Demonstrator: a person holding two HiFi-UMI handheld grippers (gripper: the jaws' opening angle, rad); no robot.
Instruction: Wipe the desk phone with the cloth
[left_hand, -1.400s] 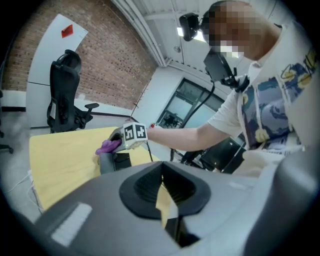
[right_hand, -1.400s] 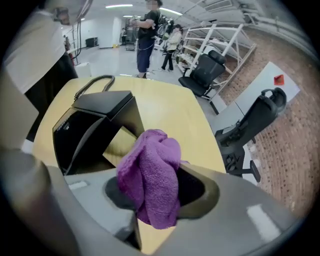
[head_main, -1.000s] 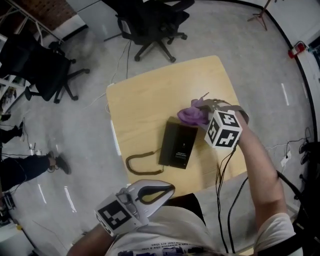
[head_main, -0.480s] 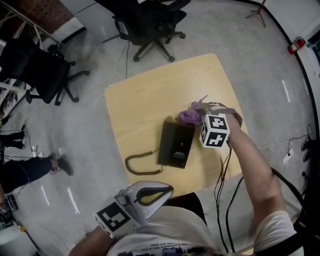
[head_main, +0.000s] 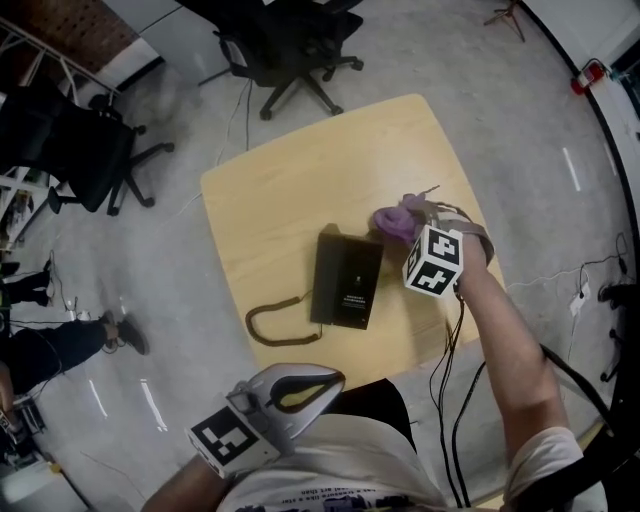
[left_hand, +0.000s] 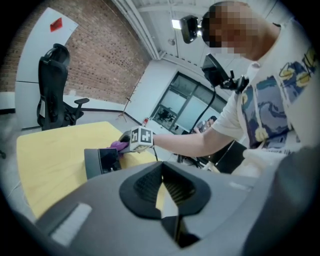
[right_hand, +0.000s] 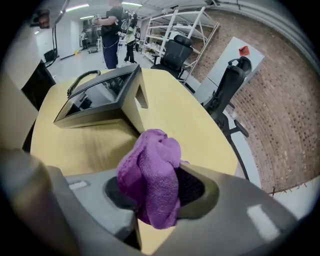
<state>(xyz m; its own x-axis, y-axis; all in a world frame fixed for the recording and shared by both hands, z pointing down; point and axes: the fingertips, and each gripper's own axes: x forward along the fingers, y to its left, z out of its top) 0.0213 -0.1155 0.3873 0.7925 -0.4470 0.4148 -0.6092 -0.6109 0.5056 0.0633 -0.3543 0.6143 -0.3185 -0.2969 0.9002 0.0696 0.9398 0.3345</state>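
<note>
Purple cloth (right_hand: 150, 175) clamped in right gripper (right_hand: 155, 192), just beside black desk phone (head_main: 345, 280) at its 2 o'clock. Phone flat on yellow table (head_main: 280, 190), coiled cord (head_main: 272, 325) at 8 o'clock. Left gripper (left_hand: 162, 192) closed, empty, off table.

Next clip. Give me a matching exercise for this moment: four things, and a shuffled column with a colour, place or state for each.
Things:
1. cloth
2. desk phone
3. cord
4. left claw

Descriptions:
A. coiled, lying on the table beside the phone
B. shut on nothing, held off the table
C. purple, gripped in the right claw
D. black, resting on the table

Pairs: 1-C, 2-D, 3-A, 4-B
</note>
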